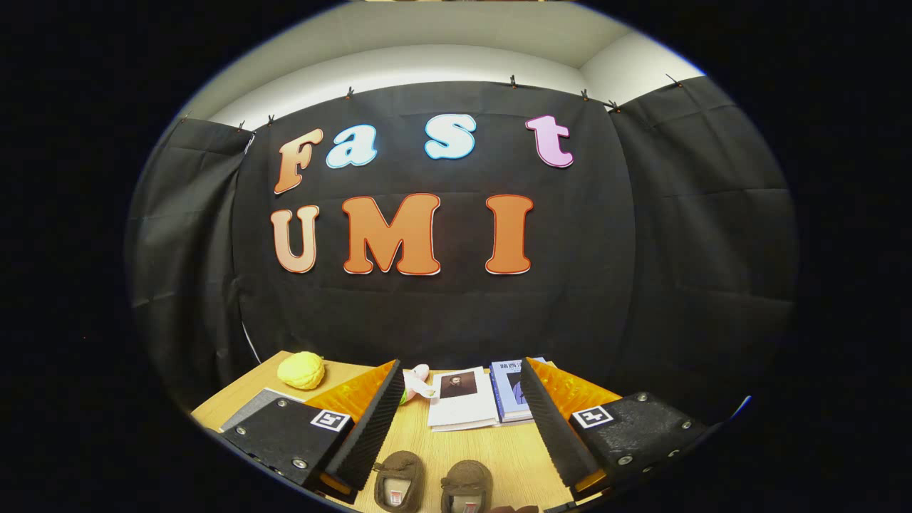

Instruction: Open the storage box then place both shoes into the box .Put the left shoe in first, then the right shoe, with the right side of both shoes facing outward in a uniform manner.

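Your gripper (456,427) hangs wide open above both shoes (431,484). No box is in sight, so grabbing a shoe now probably breaks the order.

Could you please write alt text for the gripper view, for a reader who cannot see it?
The gripper is open above a wooden table, with two brown shoes side by side between its fingers. Beyond them lie two books, a small plush toy and a yellow object.
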`<state>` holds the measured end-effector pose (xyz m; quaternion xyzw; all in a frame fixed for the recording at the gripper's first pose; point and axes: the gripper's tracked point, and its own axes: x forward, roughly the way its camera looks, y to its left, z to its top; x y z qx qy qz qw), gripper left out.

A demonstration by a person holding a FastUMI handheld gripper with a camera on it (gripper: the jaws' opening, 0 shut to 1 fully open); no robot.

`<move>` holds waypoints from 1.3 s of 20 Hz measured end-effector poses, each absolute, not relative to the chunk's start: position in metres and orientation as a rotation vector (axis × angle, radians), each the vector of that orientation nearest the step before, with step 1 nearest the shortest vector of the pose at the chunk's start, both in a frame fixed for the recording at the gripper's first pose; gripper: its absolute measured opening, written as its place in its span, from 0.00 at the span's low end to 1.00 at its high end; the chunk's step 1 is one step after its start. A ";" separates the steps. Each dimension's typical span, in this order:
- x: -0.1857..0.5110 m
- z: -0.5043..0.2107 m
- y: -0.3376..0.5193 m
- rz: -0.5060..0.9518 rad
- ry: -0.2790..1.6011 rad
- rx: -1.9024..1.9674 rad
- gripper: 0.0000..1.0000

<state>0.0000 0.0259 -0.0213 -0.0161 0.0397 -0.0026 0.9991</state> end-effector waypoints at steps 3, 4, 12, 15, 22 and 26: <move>0.001 -0.025 0.024 -0.008 0.084 -0.038 0.97; 0.001 -0.025 0.024 -0.008 0.085 -0.041 0.97; 0.012 -0.085 0.067 0.158 0.213 0.132 0.97; 0.015 -0.131 0.096 0.239 0.339 0.260 0.99; 0.005 -0.245 0.173 0.446 0.666 0.509 0.98; -0.006 -0.278 0.213 0.537 0.785 0.693 0.98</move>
